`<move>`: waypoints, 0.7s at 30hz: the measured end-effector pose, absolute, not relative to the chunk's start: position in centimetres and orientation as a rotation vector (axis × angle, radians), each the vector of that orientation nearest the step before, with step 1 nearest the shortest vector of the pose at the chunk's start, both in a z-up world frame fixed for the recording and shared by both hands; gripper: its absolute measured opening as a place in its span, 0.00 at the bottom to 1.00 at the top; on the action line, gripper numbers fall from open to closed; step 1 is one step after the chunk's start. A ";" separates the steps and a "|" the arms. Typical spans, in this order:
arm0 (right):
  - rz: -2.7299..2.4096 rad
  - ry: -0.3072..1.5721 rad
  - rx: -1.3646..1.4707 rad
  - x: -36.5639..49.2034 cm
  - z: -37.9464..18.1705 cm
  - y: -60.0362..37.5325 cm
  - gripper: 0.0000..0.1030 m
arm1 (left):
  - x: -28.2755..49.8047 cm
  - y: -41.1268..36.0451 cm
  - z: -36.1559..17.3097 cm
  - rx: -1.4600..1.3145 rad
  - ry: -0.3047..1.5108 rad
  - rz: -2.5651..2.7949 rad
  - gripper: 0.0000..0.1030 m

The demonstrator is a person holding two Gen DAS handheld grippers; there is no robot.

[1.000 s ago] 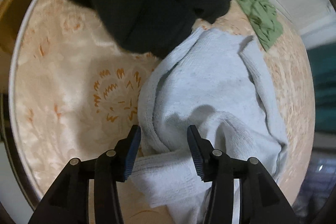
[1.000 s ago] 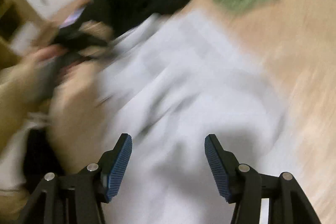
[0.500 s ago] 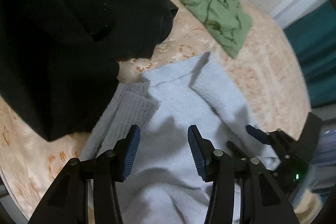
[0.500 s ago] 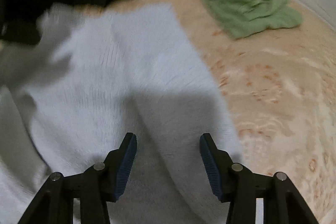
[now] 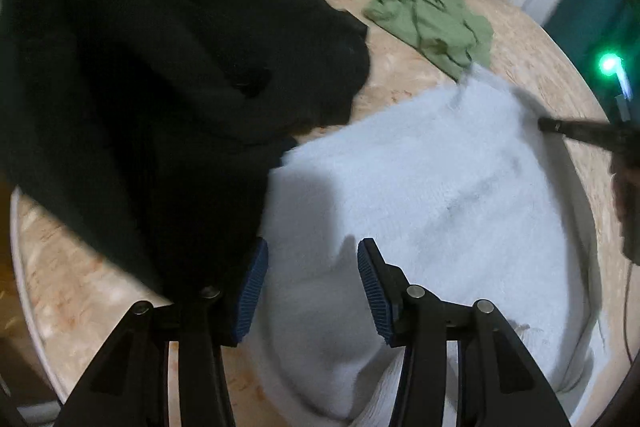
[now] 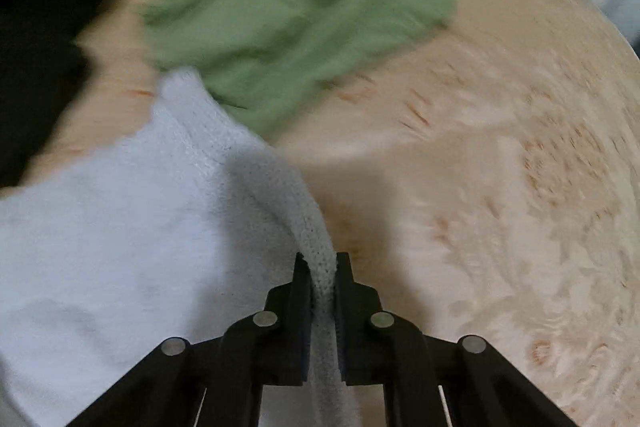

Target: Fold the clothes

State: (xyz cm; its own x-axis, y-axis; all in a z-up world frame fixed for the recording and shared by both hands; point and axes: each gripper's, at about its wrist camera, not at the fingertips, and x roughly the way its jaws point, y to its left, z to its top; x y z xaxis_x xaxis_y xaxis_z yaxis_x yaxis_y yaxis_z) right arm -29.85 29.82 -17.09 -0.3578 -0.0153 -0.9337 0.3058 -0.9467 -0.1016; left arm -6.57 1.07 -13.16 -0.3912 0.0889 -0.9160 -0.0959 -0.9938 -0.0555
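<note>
One edge of the pale blue sweater (image 6: 120, 227) sits pinched in the closing right hand-held gripper (image 6: 322, 279).

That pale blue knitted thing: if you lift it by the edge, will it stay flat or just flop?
Probably flop. The pale blue knit already bunches into a soft ridge where the right gripper is closing on its edge. It drapes in loose folds, so the rest should hang and drag. The fuzzy ribbed surface likely grips the pads, not slips.
</note>
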 end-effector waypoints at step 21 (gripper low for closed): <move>-1.806 -0.127 1.706 -7.6 -16.5 29.7 0.50 | 1.9 -3.2 -14.3 -1.833 -0.447 2.257 0.47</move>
State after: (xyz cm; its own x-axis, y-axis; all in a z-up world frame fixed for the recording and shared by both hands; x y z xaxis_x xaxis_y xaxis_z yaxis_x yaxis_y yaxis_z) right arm -7.63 29.71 -16.54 0.0499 -0.5044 -0.8620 0.3792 -0.7889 0.4836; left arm 1.93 -3.20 -14.26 -0.2114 0.3398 -0.9164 0.0355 -0.9343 -0.3546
